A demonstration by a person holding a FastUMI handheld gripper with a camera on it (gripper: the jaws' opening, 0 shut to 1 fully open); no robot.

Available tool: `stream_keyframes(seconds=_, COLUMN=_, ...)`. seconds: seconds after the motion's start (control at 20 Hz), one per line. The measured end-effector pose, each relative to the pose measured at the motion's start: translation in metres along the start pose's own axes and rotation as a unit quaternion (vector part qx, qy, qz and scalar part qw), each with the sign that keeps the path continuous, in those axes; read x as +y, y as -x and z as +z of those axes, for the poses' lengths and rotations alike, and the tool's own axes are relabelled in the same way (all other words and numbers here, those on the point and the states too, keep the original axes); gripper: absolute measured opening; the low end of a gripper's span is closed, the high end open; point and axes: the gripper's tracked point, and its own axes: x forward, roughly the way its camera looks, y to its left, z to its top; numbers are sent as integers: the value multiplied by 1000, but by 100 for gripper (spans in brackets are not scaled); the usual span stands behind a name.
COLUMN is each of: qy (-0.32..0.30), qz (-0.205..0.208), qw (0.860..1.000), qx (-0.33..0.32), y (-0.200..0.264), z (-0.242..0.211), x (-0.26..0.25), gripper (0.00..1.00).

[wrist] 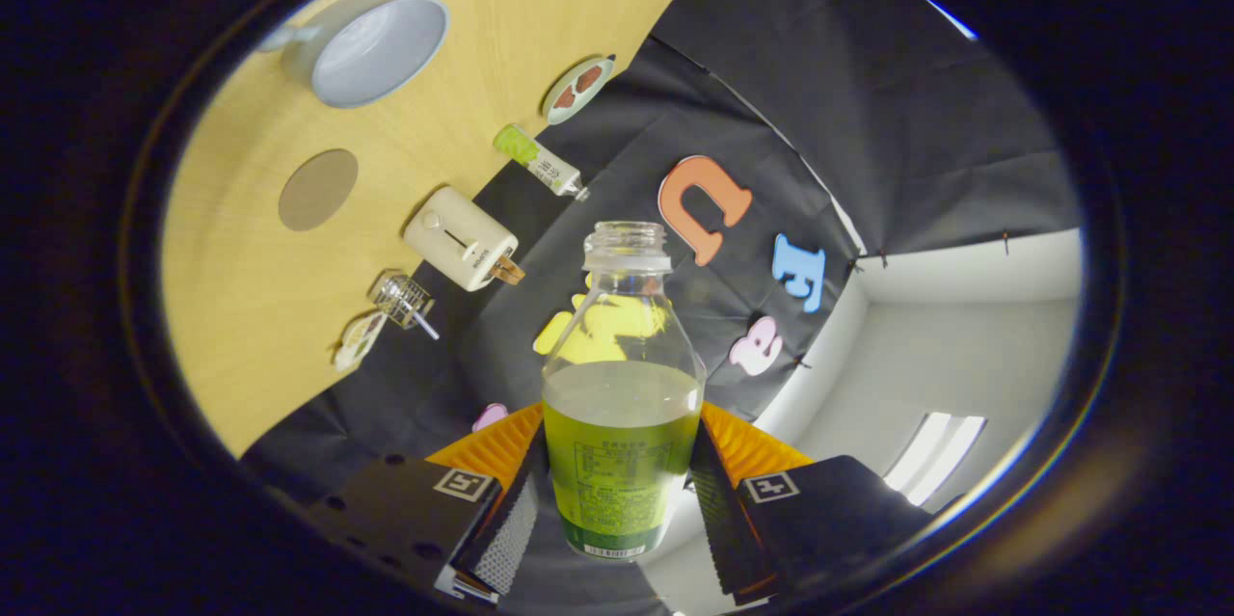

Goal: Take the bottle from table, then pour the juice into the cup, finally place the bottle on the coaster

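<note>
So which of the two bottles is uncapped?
The bottle clamped in the tool, its neck open; the small green-labelled bottle by the wall isn't.

You hold a clear bottle point(622, 375) of yellow-green juice (printed label low on it) pinched between both gripper point(617, 491) fingers, beyond which lie a pale-wood table point(260, 308), a light blue-grey cup point(371, 52), a brownish-grey round coaster point(318, 189) and a cream toaster point(461, 239).
</note>
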Motion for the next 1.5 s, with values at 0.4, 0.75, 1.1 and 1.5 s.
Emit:
stream_keyframes(seconds=0.4, qy=-215, qz=47, qw=975, qx=21, y=9, z=7, x=32, gripper=80)
stream_keyframes(seconds=0.75, qy=-478, qz=154, qw=862, qx=71, y=7, z=21, x=43, gripper=80)
stream_keyframes(seconds=1.1, qy=-620, qz=254, qw=734, qx=107, y=-3, z=52, x=74, gripper=80)
stream_keyframes(seconds=1.5, qy=-731, qz=272, qw=611, qx=132, y=-33, z=89, x=126, gripper=81)
